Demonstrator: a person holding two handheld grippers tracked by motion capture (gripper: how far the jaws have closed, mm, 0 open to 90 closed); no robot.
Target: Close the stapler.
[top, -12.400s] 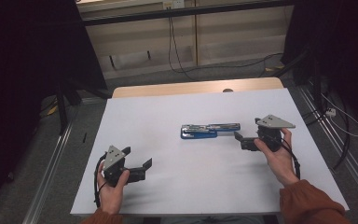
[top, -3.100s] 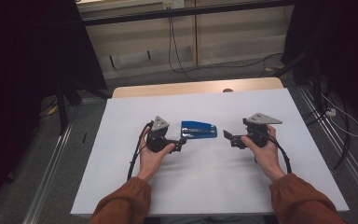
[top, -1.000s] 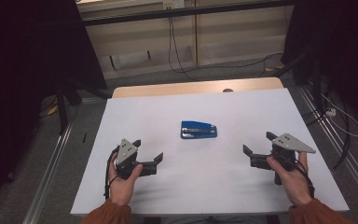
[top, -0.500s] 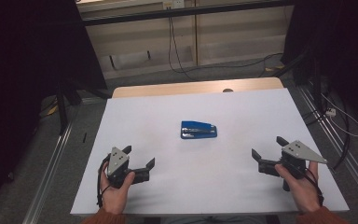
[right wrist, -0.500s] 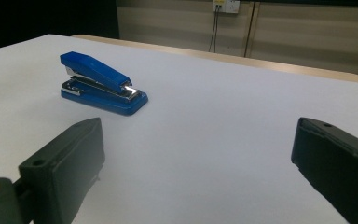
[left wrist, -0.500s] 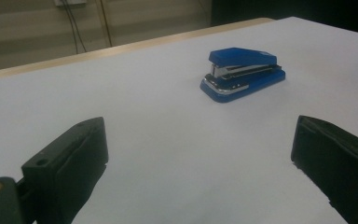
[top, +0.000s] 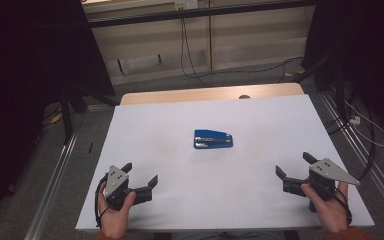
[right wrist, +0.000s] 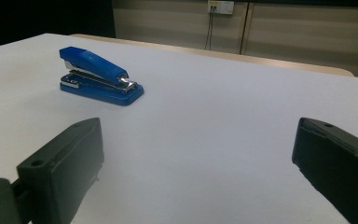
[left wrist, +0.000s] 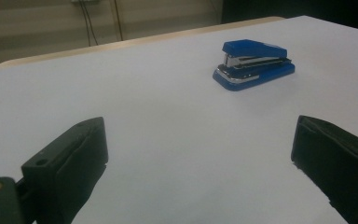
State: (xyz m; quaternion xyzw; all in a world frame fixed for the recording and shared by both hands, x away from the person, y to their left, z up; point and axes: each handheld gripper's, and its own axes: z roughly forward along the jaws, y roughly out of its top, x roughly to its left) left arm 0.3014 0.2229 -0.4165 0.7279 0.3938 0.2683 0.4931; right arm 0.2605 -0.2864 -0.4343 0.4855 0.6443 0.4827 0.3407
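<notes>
A blue stapler (top: 213,139) lies closed on the white table (top: 260,115), a little behind its middle. It appears in the left gripper view (left wrist: 254,64) at upper right and in the right gripper view (right wrist: 99,75) at upper left. My left gripper (top: 140,173) rests near the front left corner, open, with nothing between its jaws (left wrist: 196,158). My right gripper (top: 294,165) sits near the front right corner, also open and holding nothing (right wrist: 196,163). Both are well clear of the stapler.
The table's far edge shows a bare wooden strip (top: 210,95). Cables (top: 365,130) trail on the floor to the right, and a dark stand (top: 70,105) is at the left. A wall with cables (top: 185,45) lies beyond.
Both grippers have drawn back toward the front edge and farther apart over the last second. Earlier the left gripper was at the stapler, which now lies closed and alone.
</notes>
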